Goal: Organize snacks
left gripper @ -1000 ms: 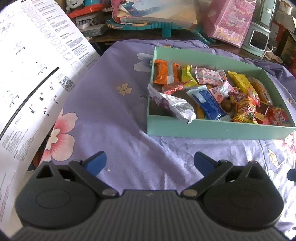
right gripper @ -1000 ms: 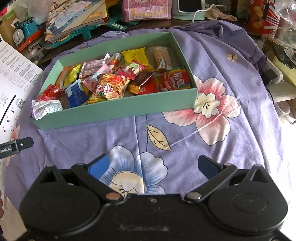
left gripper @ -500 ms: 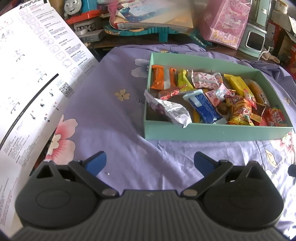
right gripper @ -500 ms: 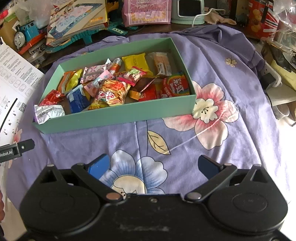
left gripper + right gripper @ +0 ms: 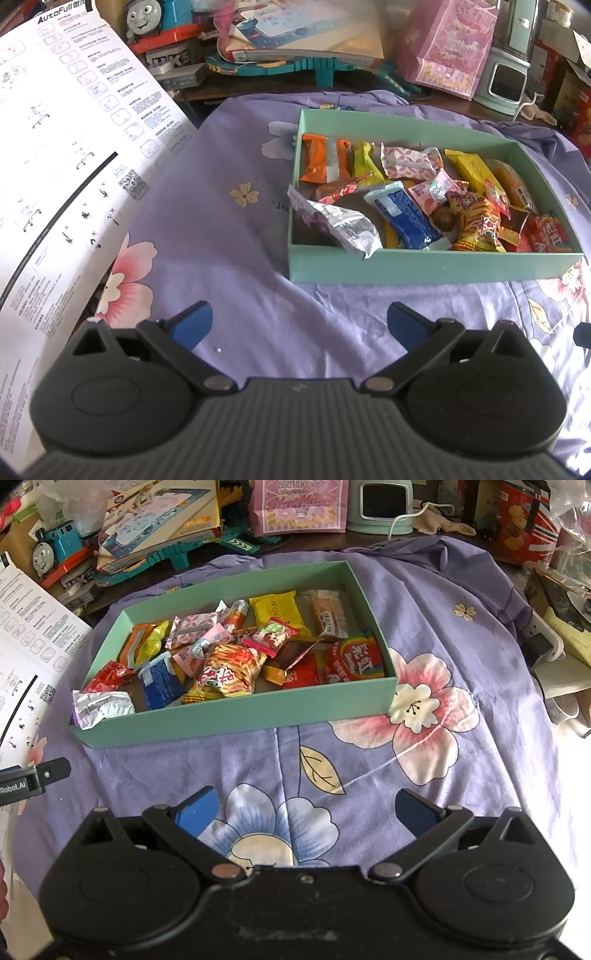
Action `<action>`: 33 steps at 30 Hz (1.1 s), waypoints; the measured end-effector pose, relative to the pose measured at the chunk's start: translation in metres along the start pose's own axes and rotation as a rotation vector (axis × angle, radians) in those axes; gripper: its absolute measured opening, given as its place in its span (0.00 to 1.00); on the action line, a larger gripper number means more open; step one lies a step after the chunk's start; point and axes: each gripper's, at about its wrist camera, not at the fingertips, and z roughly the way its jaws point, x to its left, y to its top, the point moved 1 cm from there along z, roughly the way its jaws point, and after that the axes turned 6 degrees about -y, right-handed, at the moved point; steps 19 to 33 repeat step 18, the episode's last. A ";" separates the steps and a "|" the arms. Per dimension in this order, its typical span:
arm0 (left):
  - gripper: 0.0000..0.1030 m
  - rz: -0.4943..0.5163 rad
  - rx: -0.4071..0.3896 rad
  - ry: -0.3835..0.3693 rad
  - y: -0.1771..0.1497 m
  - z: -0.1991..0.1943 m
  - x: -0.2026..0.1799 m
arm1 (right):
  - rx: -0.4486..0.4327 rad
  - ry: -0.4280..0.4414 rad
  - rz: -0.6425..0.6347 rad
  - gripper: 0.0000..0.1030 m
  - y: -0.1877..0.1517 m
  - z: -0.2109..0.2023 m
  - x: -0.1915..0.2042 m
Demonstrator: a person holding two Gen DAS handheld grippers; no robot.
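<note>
A mint-green box [image 5: 424, 264] [image 5: 236, 716] sits on a purple flowered cloth and holds several wrapped snacks. Among them are a silver-purple packet [image 5: 343, 227] [image 5: 101, 707] hanging over the box's front left corner, a blue bar [image 5: 406, 216] [image 5: 159, 681], an orange packet [image 5: 316, 162], a yellow packet [image 5: 277, 609] and a red rainbow packet [image 5: 356, 659]. My left gripper [image 5: 299, 321] is open and empty, above the cloth in front of the box's left end. My right gripper [image 5: 308, 808] is open and empty, in front of the box's right half.
A large white instruction sheet [image 5: 62, 173] lies at the left. Behind the cloth are a toy train [image 5: 55, 554], a picture book [image 5: 162, 515], a pink gift bag [image 5: 450, 48] and a mint appliance [image 5: 380, 506]. Clutter stands at the right edge [image 5: 554, 627].
Both grippers have drawn back a little from the box, which now sits slightly farther away in both views. Both stay open and empty.
</note>
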 end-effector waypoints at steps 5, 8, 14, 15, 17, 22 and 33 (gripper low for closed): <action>1.00 0.004 0.013 0.003 -0.001 0.002 0.001 | 0.005 -0.003 -0.008 1.00 0.000 0.002 0.001; 1.00 0.005 0.014 0.000 -0.001 0.003 0.001 | 0.005 -0.005 -0.010 1.00 0.001 0.003 0.001; 1.00 0.010 0.007 -0.004 0.000 0.001 0.001 | -0.001 -0.006 -0.010 1.00 0.003 0.003 -0.002; 1.00 0.011 0.005 -0.003 0.000 0.001 0.001 | -0.002 -0.007 -0.010 1.00 0.003 0.003 -0.002; 1.00 0.012 0.004 -0.001 0.000 0.000 0.000 | -0.005 -0.006 -0.009 1.00 0.003 0.002 -0.003; 1.00 0.013 0.005 -0.001 0.000 0.000 0.000 | -0.006 -0.005 -0.009 1.00 0.003 0.002 -0.003; 1.00 0.013 0.005 -0.001 0.000 0.000 0.000 | -0.006 -0.005 -0.009 1.00 0.003 0.002 -0.003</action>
